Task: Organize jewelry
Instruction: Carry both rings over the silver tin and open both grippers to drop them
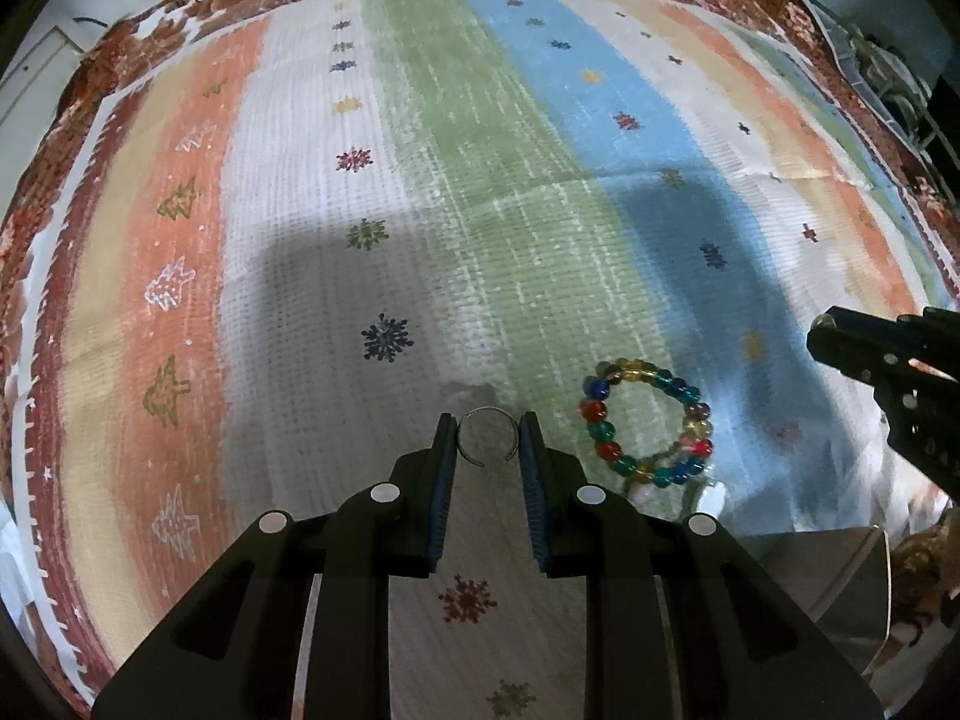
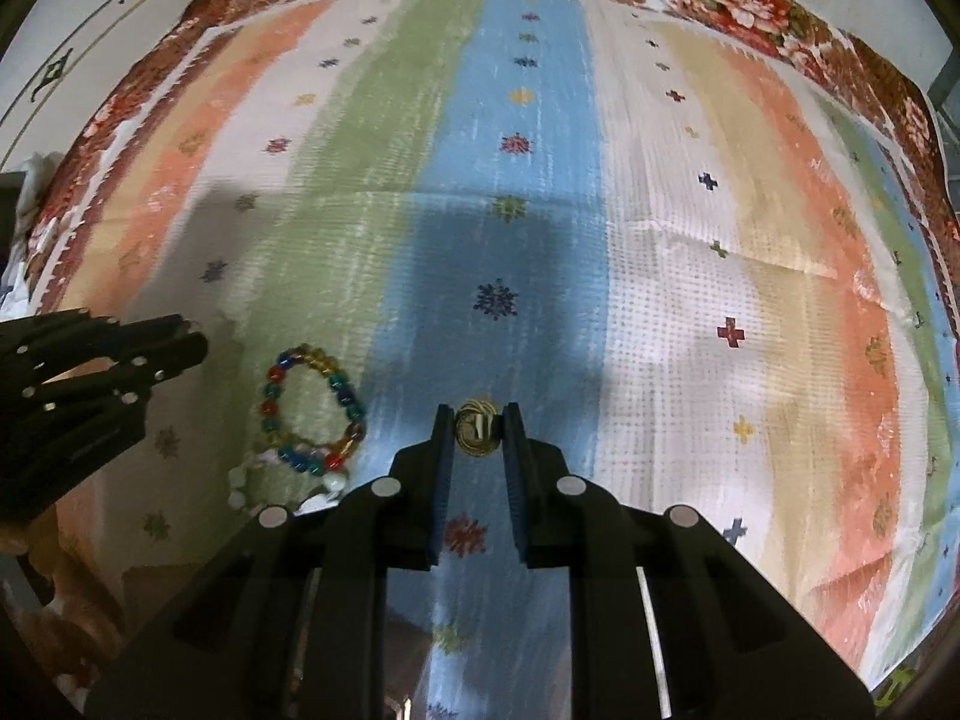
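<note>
My left gripper [image 1: 487, 435] is shut on a thin silver open ring [image 1: 487, 433], held between its fingertips above the striped cloth. My right gripper [image 2: 477, 427] is shut on a small gold ring [image 2: 476, 429] with a pale stone. A multicoloured bead bracelet [image 1: 648, 423] lies on the green and blue stripes between the two grippers; it also shows in the right wrist view [image 2: 312, 411]. White beads [image 2: 240, 489] lie just beside it. The right gripper also shows at the right edge of the left wrist view [image 1: 888, 366], and the left gripper at the left of the right wrist view [image 2: 96, 372].
A striped cloth [image 1: 420, 180] with small snowflake and tree prints covers the surface, with a red floral border [image 2: 750, 6] at the far edge. A grey box corner [image 1: 840, 576] sits near the lower right of the left wrist view.
</note>
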`<state>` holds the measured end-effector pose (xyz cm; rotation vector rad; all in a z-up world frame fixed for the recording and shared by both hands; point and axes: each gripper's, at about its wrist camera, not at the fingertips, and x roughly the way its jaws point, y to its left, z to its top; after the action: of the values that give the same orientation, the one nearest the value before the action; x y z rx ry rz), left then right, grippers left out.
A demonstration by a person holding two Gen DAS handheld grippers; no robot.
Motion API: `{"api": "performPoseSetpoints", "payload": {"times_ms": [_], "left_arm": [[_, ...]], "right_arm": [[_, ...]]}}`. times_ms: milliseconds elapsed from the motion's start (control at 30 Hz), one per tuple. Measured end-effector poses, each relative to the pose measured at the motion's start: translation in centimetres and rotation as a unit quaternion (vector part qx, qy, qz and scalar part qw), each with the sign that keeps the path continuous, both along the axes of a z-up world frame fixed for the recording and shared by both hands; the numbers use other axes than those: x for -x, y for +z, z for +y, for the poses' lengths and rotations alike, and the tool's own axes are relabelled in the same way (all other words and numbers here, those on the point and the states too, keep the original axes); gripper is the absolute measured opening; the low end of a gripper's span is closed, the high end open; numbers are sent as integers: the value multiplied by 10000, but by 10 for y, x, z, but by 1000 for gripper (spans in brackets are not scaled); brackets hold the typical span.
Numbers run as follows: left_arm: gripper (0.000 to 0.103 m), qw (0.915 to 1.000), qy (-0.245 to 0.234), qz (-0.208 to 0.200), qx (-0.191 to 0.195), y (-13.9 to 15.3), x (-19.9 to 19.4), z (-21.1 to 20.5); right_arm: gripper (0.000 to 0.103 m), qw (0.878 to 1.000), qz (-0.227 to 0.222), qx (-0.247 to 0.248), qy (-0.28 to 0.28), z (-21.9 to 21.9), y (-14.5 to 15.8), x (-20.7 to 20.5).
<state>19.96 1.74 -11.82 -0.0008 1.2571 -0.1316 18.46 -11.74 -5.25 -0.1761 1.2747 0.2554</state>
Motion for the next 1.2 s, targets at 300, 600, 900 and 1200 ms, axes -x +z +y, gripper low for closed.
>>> {"api": "performPoseSetpoints", "payload": {"times_ms": [300,600,900,1200], "left_arm": [[21,9997,-68,-238,62,19,21,-10],[21,9977,43,-610,277,50,46,-11],[21,9951,-37,-907,405,70,70,-16],[21,9933,-116,-1067,427,80,85,-19]], "right_arm": [[18,9998,-198,50,-27,0,15,18],[18,9990,-428,-128,-47,-5,32,35],[18,9975,-646,-258,-120,-8,46,52],[18,9958,-792,-443,77,-3,59,84]]}}
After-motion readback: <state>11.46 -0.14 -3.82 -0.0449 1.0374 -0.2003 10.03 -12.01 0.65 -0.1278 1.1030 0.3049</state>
